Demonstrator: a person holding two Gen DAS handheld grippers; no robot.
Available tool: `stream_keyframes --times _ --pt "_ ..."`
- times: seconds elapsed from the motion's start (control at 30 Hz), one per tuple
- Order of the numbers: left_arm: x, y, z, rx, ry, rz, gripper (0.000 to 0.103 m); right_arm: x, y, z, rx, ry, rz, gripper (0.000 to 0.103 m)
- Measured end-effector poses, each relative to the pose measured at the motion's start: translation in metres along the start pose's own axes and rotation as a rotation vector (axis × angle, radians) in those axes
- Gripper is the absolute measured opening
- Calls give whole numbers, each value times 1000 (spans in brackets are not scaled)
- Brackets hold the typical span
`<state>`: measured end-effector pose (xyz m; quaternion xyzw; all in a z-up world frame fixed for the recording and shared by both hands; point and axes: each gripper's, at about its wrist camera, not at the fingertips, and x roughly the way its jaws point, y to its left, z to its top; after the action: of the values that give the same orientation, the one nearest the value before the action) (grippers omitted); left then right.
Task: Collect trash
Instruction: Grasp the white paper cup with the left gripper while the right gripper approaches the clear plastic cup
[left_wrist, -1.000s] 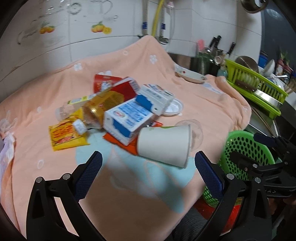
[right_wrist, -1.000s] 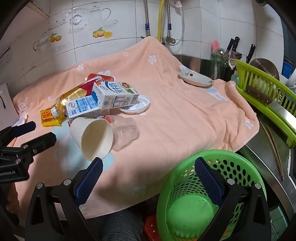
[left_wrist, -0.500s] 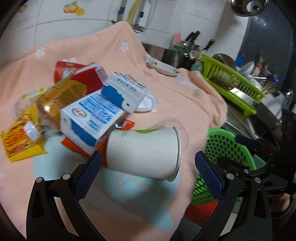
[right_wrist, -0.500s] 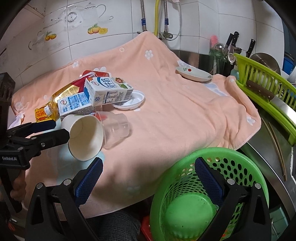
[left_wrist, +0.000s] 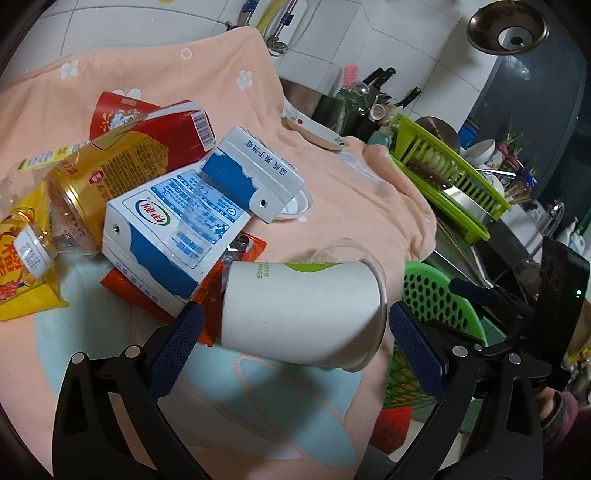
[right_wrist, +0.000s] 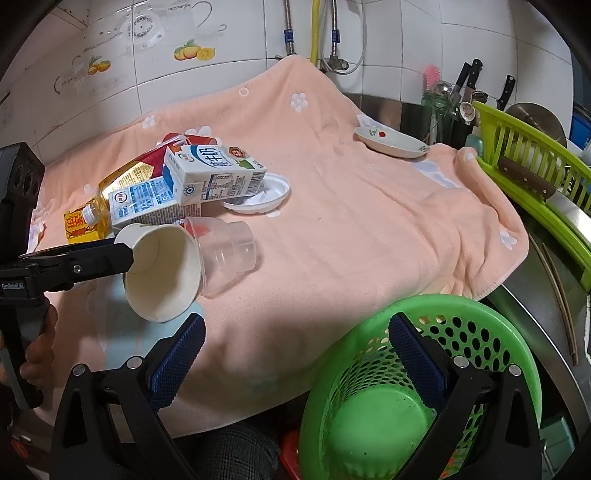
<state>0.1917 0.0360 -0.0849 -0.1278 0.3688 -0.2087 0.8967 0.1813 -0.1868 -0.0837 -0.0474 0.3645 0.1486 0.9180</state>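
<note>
Trash lies heaped on the peach towel (right_wrist: 369, 229) that covers your counter, with a white paper cup (left_wrist: 299, 314) on its side at the near edge of the pile. Your left gripper (left_wrist: 291, 347) frames that cup, blue textured pads spread wide on either side of it; whether either pad touches the paper is hard to judge from here. Only the left wrist view shows the cup's smooth outer wall with its green print, the orange foil wrapper (left_wrist: 207, 291) under it, and the crinkled yellow packet (left_wrist: 22, 266). Only the right wrist view looks into the cup's hollow mouth (right_wrist: 162, 269) and shows the ribbed clear plastic cup (right_wrist: 229, 254) lying against it, mouth to mouth. Two boxy blue-and-white milk cartons (right_wrist: 210, 177) sit stacked behind, beside a clear bottle with a gold label (left_wrist: 92, 192) and a round white lid (right_wrist: 258, 195). Your right gripper (right_wrist: 295, 362) hangs with its pads wide apart, clamped on nothing, over the rim of the perforated green plastic basket (right_wrist: 491, 343) below the counter's edge.
</note>
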Motion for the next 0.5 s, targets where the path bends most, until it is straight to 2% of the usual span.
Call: stream_keyframes --times 0.27,0.5 --pt "6 -9 -2 59 5 -3 98 9 0 0 -9 17 6 97" --pt "8 -7 1 63 9 -11 98 11 -1 0 -17 24 17 97"
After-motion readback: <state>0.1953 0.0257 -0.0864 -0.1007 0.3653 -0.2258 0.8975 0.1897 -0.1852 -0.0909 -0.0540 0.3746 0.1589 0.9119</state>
